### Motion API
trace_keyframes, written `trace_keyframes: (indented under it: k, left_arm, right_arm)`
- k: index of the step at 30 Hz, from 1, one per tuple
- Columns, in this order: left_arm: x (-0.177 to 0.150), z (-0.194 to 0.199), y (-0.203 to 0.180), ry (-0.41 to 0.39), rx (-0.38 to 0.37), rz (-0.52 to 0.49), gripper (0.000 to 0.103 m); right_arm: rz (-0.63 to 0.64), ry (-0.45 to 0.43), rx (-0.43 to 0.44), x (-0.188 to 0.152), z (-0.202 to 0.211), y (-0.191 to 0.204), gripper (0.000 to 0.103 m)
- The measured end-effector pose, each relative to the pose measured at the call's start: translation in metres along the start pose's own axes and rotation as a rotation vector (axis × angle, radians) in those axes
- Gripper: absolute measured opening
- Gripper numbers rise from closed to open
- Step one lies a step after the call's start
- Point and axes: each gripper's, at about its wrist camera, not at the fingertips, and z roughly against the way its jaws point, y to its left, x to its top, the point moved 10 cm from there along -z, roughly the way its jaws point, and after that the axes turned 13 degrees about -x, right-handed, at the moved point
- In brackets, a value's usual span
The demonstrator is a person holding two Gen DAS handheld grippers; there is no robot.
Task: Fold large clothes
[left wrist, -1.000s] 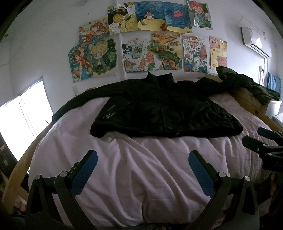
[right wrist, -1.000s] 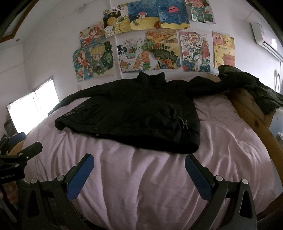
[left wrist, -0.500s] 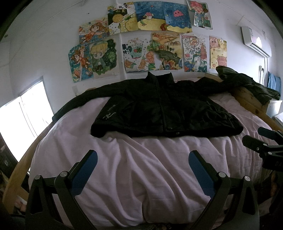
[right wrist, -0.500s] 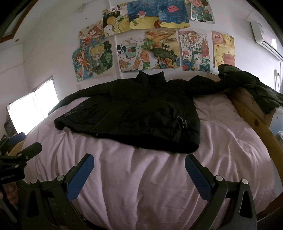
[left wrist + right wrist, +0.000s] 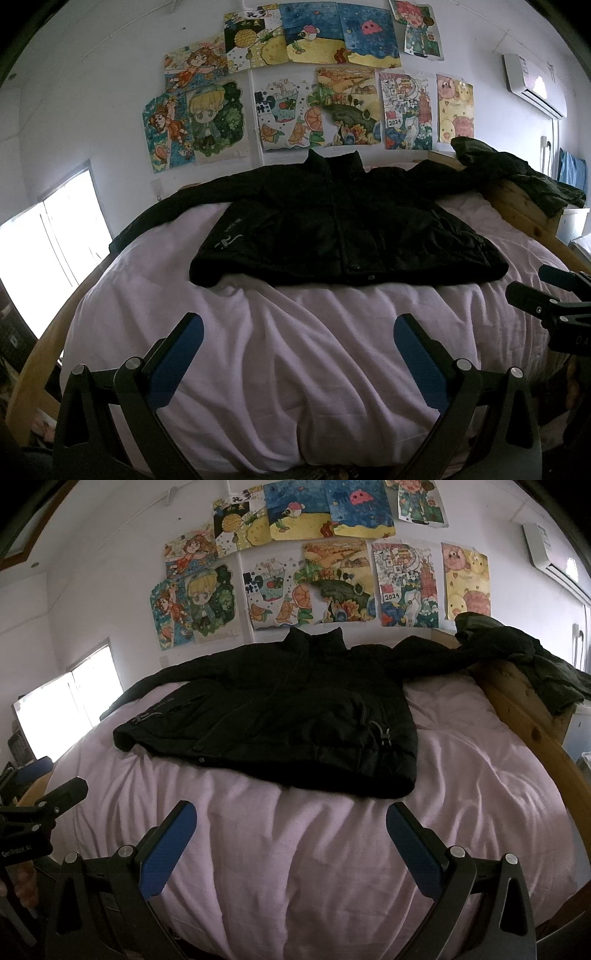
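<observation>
A black zip-up jacket (image 5: pixel 343 229) lies flat, front up, on the pink bedsheet (image 5: pixel 295 350), collar toward the wall and both sleeves spread sideways. It also shows in the right wrist view (image 5: pixel 280 720). My left gripper (image 5: pixel 295 328) is open and empty, held above the sheet well short of the jacket's hem. My right gripper (image 5: pixel 291 816) is open and empty, also short of the hem. The right gripper shows at the right edge of the left wrist view (image 5: pixel 546 295). The left gripper shows at the left edge of the right wrist view (image 5: pixel 40 797).
A wooden bed rail (image 5: pixel 532 734) runs along the right side, with a dark green garment (image 5: pixel 524 653) draped over its far end. Children's drawings (image 5: pixel 317 92) cover the wall behind. A bright window (image 5: pixel 48 236) is at left. An air conditioner (image 5: pixel 535 88) hangs upper right.
</observation>
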Motion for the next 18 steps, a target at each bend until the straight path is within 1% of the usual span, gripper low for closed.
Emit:
trace_keyframes:
  k: [18]
  left_arm:
    - [0.0, 0.0, 0.0, 0.001, 0.001, -0.002, 0.101]
  right_arm:
    - [-0.001, 0.002, 0.001, -0.0018, 0.001, -0.0009, 0.103]
